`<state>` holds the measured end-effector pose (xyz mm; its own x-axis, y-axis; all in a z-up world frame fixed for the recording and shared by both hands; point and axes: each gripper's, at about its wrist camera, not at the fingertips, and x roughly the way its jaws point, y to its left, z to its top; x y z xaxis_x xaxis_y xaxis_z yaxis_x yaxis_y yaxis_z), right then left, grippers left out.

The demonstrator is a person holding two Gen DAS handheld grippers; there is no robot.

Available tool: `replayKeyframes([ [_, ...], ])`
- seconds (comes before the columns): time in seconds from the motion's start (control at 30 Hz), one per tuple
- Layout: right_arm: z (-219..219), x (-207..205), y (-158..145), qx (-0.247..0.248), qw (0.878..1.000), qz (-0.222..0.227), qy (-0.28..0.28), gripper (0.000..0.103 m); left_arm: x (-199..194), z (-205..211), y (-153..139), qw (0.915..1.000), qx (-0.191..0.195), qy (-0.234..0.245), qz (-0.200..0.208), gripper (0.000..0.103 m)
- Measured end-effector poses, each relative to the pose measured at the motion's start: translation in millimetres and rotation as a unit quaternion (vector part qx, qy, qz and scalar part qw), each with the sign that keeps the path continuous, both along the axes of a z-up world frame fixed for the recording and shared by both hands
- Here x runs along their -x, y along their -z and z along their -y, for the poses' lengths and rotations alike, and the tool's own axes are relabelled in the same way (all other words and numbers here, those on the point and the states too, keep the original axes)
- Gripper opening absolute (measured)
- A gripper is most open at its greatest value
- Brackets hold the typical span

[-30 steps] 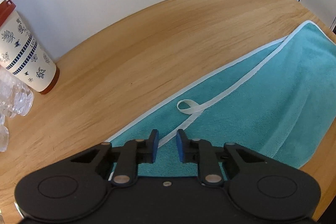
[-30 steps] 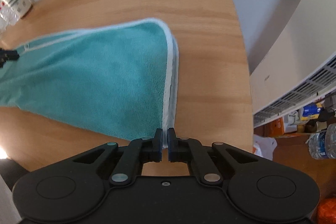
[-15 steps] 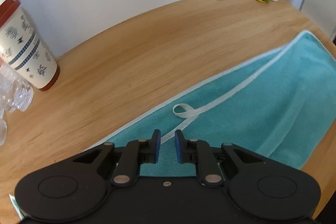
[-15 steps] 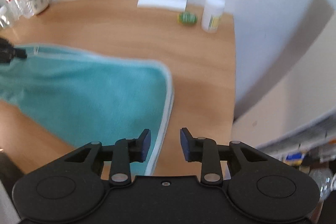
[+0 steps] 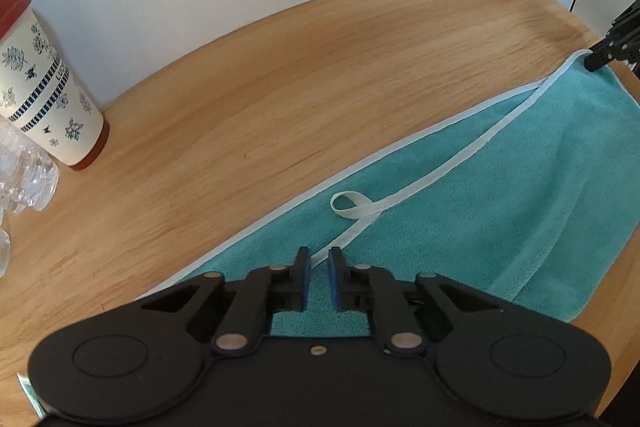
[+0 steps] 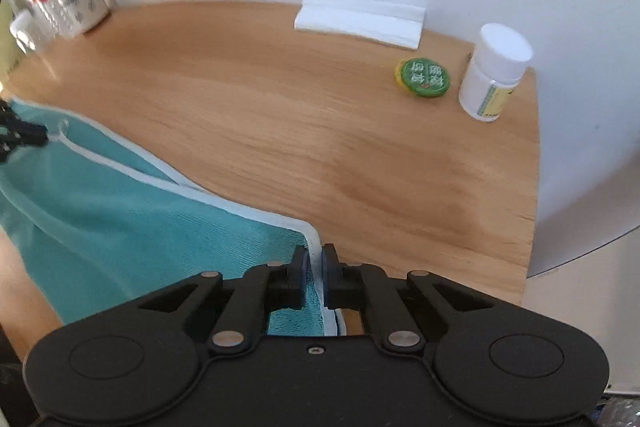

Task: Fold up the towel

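Desk (image 5: 304,75): pale wood. A broad bare stretch runs between the towel and the back wall; the right edge drops off past the white bottle.
Towel (image 5: 480,211): teal pile with white binding, folded double on the near half of the desk. The upper layer's bound edge lies slantwise, set back from the lower layer's edge. Its right end is lifted.
Left hand-held gripper (image 5: 318,277): jaws narrow with a small gap, straddling the upper white binding at the towel's left end; whether the pads press the cloth I cannot tell.
Right hand-held gripper (image 6: 315,273): jaws pinched on the towel's white-bound corner at its right end, both layers between the pads.
Patterned tin (image 5: 44,95): cream, with red lid and base, at the far left by the wall, well apart from the towel.
Folded white paper (image 6: 360,21): against the back wall.
White bottle (image 6: 494,73): upright near the far right corner.
Green tin (image 6: 422,77): just beside the bottle.
Hanging loop (image 5: 352,205): white tape, flat on the lower layer.
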<state>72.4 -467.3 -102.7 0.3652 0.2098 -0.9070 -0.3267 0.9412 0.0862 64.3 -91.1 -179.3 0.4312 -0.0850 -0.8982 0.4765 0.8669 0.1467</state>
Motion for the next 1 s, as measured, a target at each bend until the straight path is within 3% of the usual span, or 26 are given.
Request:
replayKeyframes([
  [0.27,0,48,-44,-0.029,0.997,0.046,0.046,0.007,-2,-5,-6,0.9999,0.009,0.001,0.014,0.002],
  [0.53,9,31,-2,0.0,0.993,0.02,0.113,0.007,-7,-5,-1,1.0,0.001,0.007,0.007,0.002],
  [0.8,-1,11,14,0.032,0.994,0.029,0.103,0.01,-9,-21,-7,0.9996,-0.011,-0.022,0.016,0.003],
  [0.97,-12,17,14,0.081,0.992,0.045,0.083,0.032,-6,-48,-18,0.998,-0.021,-0.054,0.024,0.006],
  [1.0,-11,17,11,0.088,0.992,0.04,0.077,0.032,-5,-55,-20,0.9978,-0.023,-0.058,0.024,0.008],
])
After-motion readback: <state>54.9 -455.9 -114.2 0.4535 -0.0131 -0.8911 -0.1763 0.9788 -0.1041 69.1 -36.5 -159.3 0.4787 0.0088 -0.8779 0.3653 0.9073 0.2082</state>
